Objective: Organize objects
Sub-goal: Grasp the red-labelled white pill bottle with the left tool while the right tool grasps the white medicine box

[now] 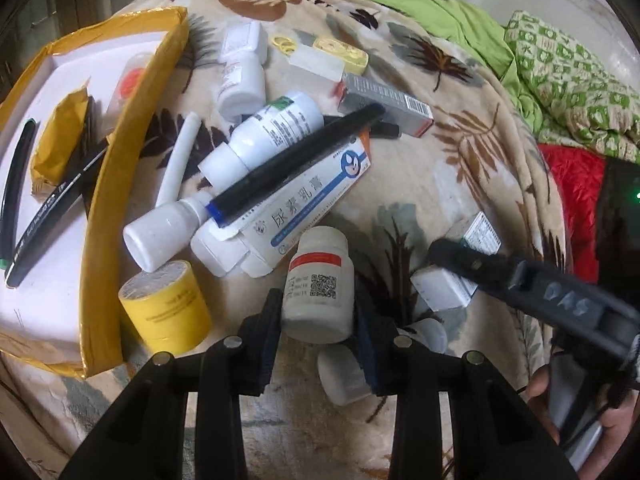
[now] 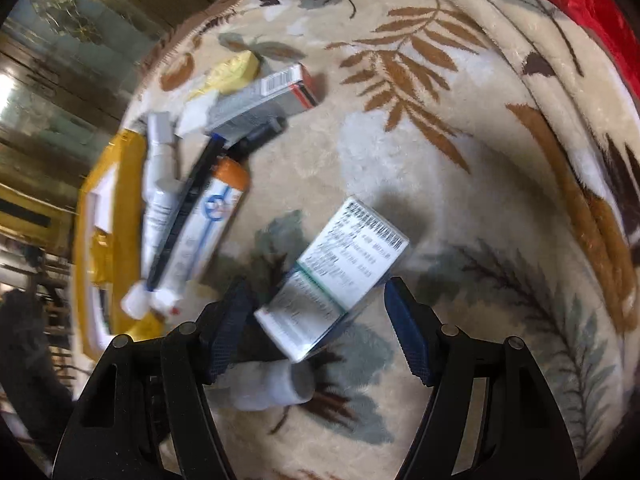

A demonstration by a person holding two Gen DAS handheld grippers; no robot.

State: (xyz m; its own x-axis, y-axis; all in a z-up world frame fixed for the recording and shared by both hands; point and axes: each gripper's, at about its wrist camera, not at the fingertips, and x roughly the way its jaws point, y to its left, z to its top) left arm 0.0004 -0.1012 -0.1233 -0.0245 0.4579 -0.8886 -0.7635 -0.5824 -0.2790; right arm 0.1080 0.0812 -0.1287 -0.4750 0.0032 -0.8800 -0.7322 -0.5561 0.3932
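Note:
My left gripper [image 1: 318, 320] is shut on a white pill bottle [image 1: 320, 284] with a red band and a QR code, held above the leaf-patterned blanket [image 1: 420, 184]. A pile of white bottles, a black pen [image 1: 296, 168] and a white-and-orange ointment box [image 1: 312, 200] lies ahead of it. My right gripper [image 2: 316, 328] is open, its fingers on either side of a white medicine box [image 2: 336, 276] with a barcode; it also shows in the left wrist view [image 1: 452, 264]. A small white bottle [image 2: 276, 386] lies just below that box.
A yellow-rimmed open box [image 1: 136, 152] at the left holds pens and a gold packet. A yellow tape roll [image 1: 166, 304] stands beside it. A grey carton [image 1: 384, 102] and gold items lie farther back. Green and red bedding [image 1: 560, 92] is at the right.

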